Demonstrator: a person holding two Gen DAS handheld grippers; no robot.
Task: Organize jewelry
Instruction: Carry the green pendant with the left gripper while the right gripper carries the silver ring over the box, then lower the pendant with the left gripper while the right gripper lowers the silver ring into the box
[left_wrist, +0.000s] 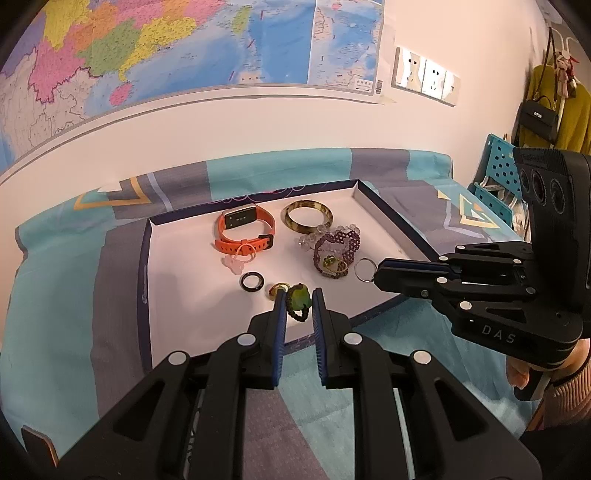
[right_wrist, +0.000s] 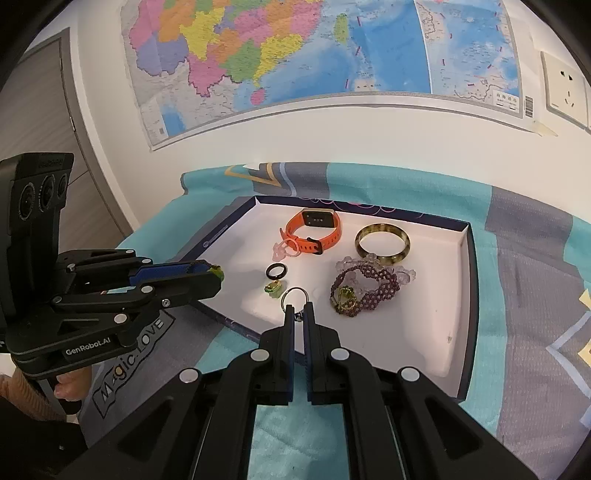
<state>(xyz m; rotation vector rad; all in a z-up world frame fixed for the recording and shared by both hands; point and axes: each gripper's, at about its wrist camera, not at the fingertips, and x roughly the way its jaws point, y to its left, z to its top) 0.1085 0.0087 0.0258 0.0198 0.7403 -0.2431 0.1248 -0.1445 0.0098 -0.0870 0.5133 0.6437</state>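
A white tray with a dark blue rim (left_wrist: 146, 258) (right_wrist: 468, 280) lies on the cloth. My left gripper (left_wrist: 298, 298) (right_wrist: 218, 275) is shut on a green stone piece (left_wrist: 298, 301) (right_wrist: 218, 273) with a dark bead loop, over the tray's near edge. My right gripper (right_wrist: 299, 308) (left_wrist: 376, 275) is shut on a silver ring (right_wrist: 294, 297) (left_wrist: 364, 269). In the tray lie an orange watch (left_wrist: 245, 230) (right_wrist: 314, 230), an olive bangle (left_wrist: 307, 218) (right_wrist: 382, 243), a purple bead bracelet (left_wrist: 338, 251) (right_wrist: 365, 291), a black ring (left_wrist: 252, 281) (right_wrist: 276, 272), a gold ring (left_wrist: 277, 288) (right_wrist: 273, 288) and a pink ring (left_wrist: 243, 253) (right_wrist: 290, 247).
A teal and grey cloth (left_wrist: 74, 295) (right_wrist: 535, 295) covers the surface under the tray. A wall with a map (left_wrist: 166, 48) stands close behind. A blue perforated crate (left_wrist: 498, 166) and hanging bags are at the far right. A person's hand (left_wrist: 524, 373) holds each handle.
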